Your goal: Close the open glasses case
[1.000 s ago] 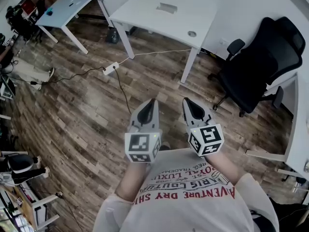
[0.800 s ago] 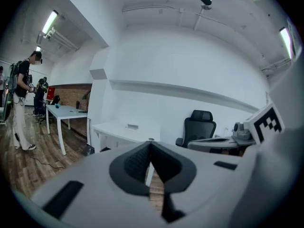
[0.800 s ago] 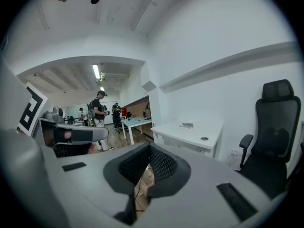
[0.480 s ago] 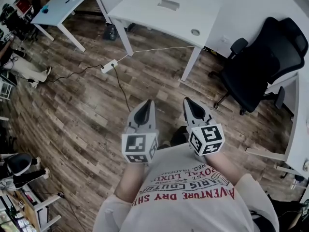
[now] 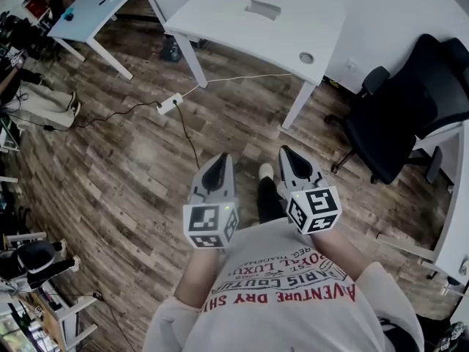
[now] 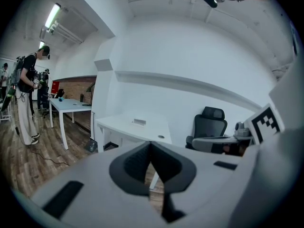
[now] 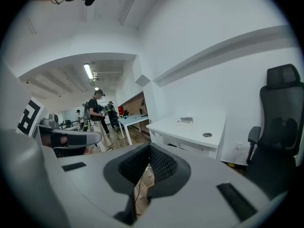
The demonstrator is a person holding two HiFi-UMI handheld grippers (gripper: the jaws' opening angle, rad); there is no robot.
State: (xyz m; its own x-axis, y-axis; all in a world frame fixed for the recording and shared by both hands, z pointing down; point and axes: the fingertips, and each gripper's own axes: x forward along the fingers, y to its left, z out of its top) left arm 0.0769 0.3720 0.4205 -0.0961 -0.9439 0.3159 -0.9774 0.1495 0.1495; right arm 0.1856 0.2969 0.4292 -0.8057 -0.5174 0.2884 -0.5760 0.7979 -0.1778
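A small grey object point(image 5: 262, 9) lies on the white table point(image 5: 220, 20) far ahead of me; it is too small to tell whether it is the glasses case or how it stands. It also shows as a small grey object point(image 6: 139, 122) in the left gripper view and as a small grey object point(image 7: 186, 120) in the right gripper view. My left gripper point(image 5: 223, 158) and right gripper point(image 5: 284, 151) are held side by side in front of the person's chest, above the wooden floor. Both are shut, jaw tips touching, with nothing between them.
A black office chair point(image 5: 399, 116) stands right of the table. A power strip with cables point(image 5: 168, 104) lies on the floor ahead. Another white table point(image 5: 95, 6) is at the back left, and a desk edge point(image 5: 454, 196) at the right. A person point(image 6: 26, 94) stands far left.
The person has stepped forward: a leg and shoe now show between the grippers, and the table and chair have shifted right in view. Both grippers stay shut and level.
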